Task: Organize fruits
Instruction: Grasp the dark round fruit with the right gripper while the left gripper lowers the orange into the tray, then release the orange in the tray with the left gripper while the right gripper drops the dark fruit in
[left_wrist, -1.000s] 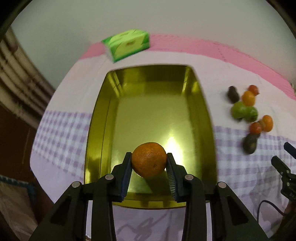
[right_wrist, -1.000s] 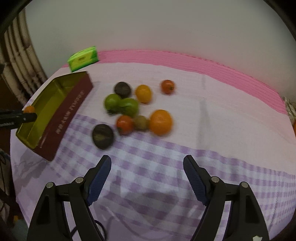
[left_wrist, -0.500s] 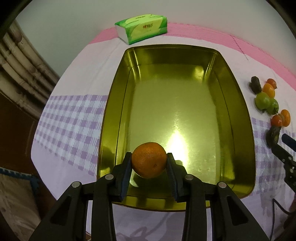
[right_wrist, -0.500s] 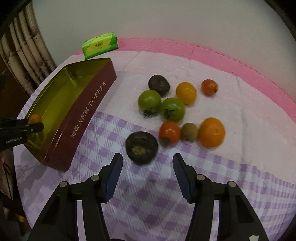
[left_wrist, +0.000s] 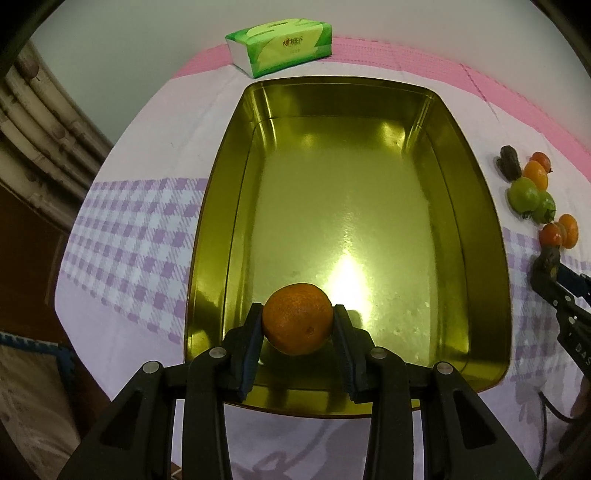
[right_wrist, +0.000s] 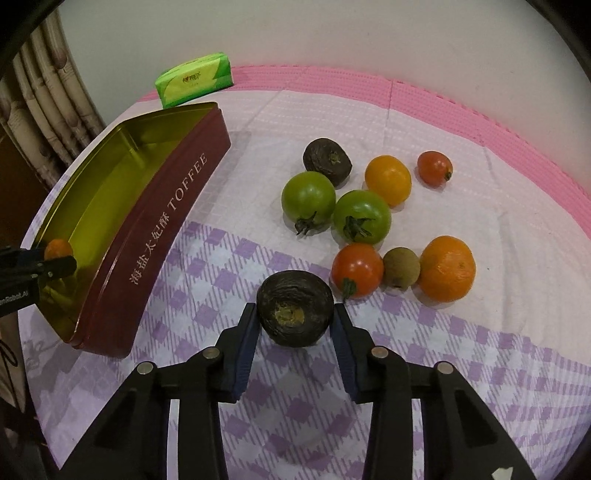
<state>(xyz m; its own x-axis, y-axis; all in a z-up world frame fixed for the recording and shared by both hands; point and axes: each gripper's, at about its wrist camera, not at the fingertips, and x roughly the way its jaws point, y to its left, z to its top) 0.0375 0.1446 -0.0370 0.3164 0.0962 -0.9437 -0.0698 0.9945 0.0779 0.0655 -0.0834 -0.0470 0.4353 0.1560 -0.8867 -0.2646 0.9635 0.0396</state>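
Note:
My left gripper (left_wrist: 296, 309) holds an orange (left_wrist: 297, 326) just above the near end of the gold tin (left_wrist: 480, 206). Its pads touch both sides of the fruit while the jaws start opening. In the right wrist view the tin's maroon wall (right_wrist: 162, 229) reads TOFFEE. On the checked cloth right of the tin lies a dark brown wrinkled fruit (right_wrist: 293, 295). My right gripper (right_wrist: 295, 309) is closing around it, pads against both its sides. Behind it lie two green tomatoes (right_wrist: 308, 197), a red tomato (right_wrist: 356, 269) and a second orange (right_wrist: 447, 269).
A green tissue pack (left_wrist: 280, 46) lies beyond the tin's far end. Further fruits sit behind the group: a yellow tomato (right_wrist: 388, 179), a small red tomato (right_wrist: 435, 168), another dark fruit (right_wrist: 327, 160) and a small brown fruit (right_wrist: 400, 267). A pink mat borders the cloth; a curtain hangs at the left.
My right gripper moved forward and down to the dark fruit and its jaws narrowed from wide apart onto it. My left gripper sank over the tin with the orange.

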